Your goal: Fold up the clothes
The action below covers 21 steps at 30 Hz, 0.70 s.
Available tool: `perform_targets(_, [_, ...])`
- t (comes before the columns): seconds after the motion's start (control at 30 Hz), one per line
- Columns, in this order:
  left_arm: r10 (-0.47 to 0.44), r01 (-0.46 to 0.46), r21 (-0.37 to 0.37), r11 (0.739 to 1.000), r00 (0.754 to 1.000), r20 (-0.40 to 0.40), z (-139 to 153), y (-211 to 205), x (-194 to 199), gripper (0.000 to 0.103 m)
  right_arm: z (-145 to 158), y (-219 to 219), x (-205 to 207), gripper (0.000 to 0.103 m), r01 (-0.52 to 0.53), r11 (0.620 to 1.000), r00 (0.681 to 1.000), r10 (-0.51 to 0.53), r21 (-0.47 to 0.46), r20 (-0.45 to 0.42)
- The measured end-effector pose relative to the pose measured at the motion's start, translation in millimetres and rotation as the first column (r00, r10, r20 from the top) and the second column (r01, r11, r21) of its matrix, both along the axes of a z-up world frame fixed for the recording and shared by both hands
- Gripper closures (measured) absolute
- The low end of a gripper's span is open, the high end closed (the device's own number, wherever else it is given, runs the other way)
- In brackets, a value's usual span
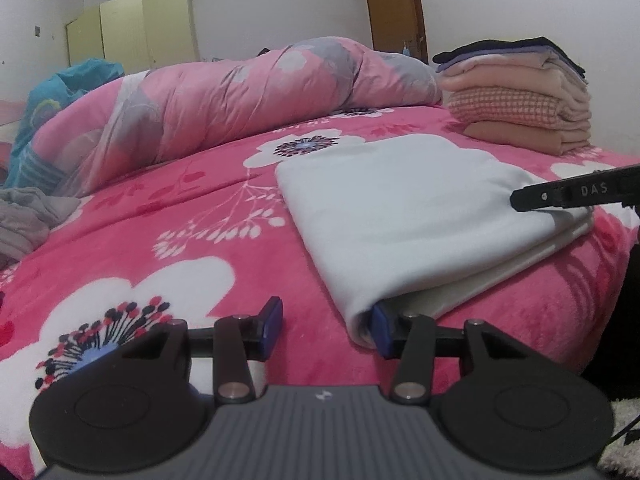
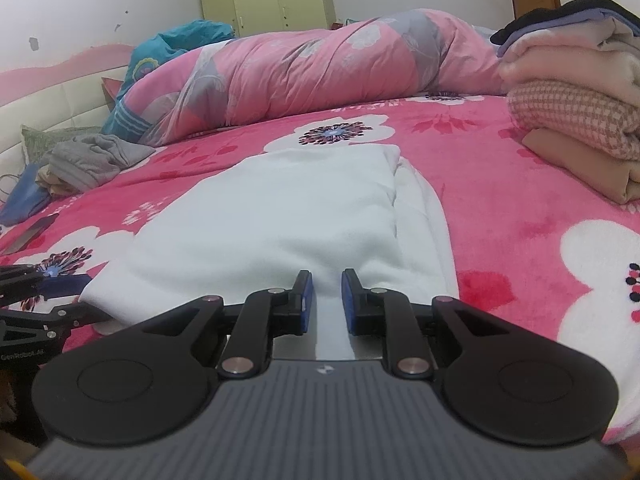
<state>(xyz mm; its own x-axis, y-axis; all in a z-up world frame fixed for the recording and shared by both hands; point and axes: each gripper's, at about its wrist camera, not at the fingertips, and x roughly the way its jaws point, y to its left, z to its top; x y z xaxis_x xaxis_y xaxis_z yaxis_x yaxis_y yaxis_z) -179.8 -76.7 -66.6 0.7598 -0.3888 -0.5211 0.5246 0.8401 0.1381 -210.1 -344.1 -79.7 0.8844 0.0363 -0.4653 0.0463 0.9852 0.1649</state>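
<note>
One folded white garment [image 2: 280, 216] lies on the pink floral blanket [image 1: 160, 240], long axis running away toward the quilt. Right gripper [image 2: 326, 300] pinches its near edge; left gripper [image 1: 326, 330], spread, straddles its corner. "DAS" marks a finger.

Even, soft indoor light, fairly bright. Faint shadows only. Slight overall softness; white garment [image 2: 280, 208] nearly washed out. Strong fisheye bending, dark corners in both views.

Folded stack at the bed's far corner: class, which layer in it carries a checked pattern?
The pink-and-white checked garment, second from the bottom of the stack, above the plain tan piece; the other layers are plain.
</note>
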Motion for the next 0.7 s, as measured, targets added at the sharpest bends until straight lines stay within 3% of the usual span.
perform_targets(0.2, [0.011, -0.012, -0.019, 1.000, 0.999, -0.034, 0.2, 4.6, 2.7, 0.055, -5.7, -5.7, -2.4, 0.088, -0.004, 0.999, 1.000, 0.003, 0.033, 0.016])
perform_targets(0.43, [-0.011, -0.015, -0.166, 0.986, 0.988, -0.157, 2.1, 42.0, 9.3, 0.052, -11.2, -13.0, -4.6, 0.088, -0.014, 0.997, 0.999, 0.011, 0.075, 0.046])
perform_targets(0.5, [-0.003, -0.021, -0.157, 0.987, 0.988, -0.154, 3.9, 53.3, 5.1, 0.058, -12.6, -14.5, -5.1, 0.088, -0.017, 0.996, 0.998, 0.012, 0.084, 0.055])
perform_targets(0.7, [-0.017, -0.002, -0.208, 0.978, 0.996, -0.087, 20.7, 60.2, -0.6, 0.057, -16.5, -16.9, -7.3, 0.088, -0.026, 0.995, 0.997, 0.018, 0.099, 0.079])
